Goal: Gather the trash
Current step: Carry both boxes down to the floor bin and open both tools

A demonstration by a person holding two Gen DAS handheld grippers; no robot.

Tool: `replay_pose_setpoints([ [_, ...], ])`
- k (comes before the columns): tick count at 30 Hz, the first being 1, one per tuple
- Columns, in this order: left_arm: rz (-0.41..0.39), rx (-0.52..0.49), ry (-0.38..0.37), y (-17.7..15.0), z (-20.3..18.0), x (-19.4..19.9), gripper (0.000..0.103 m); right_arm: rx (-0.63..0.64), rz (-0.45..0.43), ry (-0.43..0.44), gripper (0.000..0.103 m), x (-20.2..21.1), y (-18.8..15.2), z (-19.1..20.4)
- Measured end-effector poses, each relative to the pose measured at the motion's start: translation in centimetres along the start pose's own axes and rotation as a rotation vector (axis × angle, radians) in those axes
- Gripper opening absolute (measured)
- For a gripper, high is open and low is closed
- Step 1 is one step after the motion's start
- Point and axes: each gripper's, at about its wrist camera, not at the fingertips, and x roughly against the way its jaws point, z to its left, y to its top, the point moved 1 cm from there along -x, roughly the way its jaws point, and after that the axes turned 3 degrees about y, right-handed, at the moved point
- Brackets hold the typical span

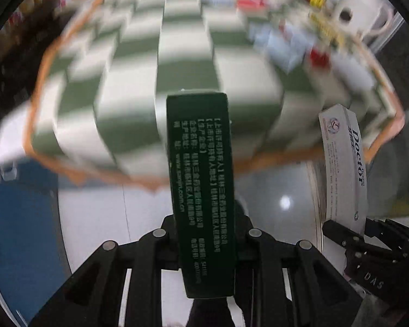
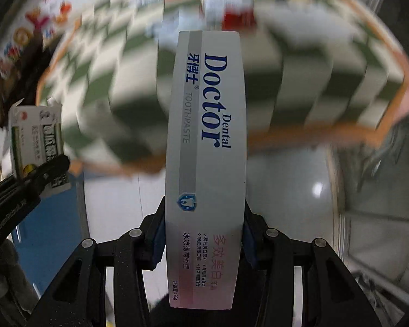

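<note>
My left gripper (image 1: 204, 234) is shut on a dark green box (image 1: 200, 179) with white print, held lengthwise above the floor. It also shows in the right wrist view (image 2: 35, 136) at the left, with its white and green face. My right gripper (image 2: 201, 234) is shut on a white Dental Doctor toothpaste box (image 2: 207, 141). That box also shows in the left wrist view (image 1: 343, 163) at the right, with the right gripper's fingers (image 1: 340, 234) below it. Both boxes hang in front of the table edge.
A table with a green and white checked cloth (image 1: 182, 62) and orange trim lies ahead, blurred. Bottles, red and blue packets crowd its far right (image 1: 316, 27). A blue bin (image 1: 19, 218) stands low left over a glossy white floor (image 1: 272, 199).
</note>
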Motion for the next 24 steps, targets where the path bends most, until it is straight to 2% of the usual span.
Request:
replay_pose_setpoints([
  [4, 0.139, 0.048, -0.023, -3.5, 0.3, -7.4, 0.020, 0.010, 0.123, 0.003, 0.048, -7.6, -4.2, -1.2],
  [7, 0.236, 0.078, -0.046, -5.5, 0.2, -14.3, 0.020, 0.035, 0.216, -0.015, 0.048, -15.3, -7.0, -2.3],
  [12, 0.377, 0.083, -0.077, -7.7, -0.8, -26.0, 0.020, 0.023, 0.322, -0.023, 0.048, -26.2, -9.6, -4.3],
  [16, 0.431, 0.068, -0.095, -8.2, -1.7, -32.1, 0.021, -0.041, 0.413, 0.007, 0.048, -33.8, -10.9, -5.7],
  [24, 0.550, 0.051, -0.158, -8.1, -3.8, -40.0, 0.022, -0.098, 0.535, 0.051, 0.049, -41.9, -11.1, -6.7],
])
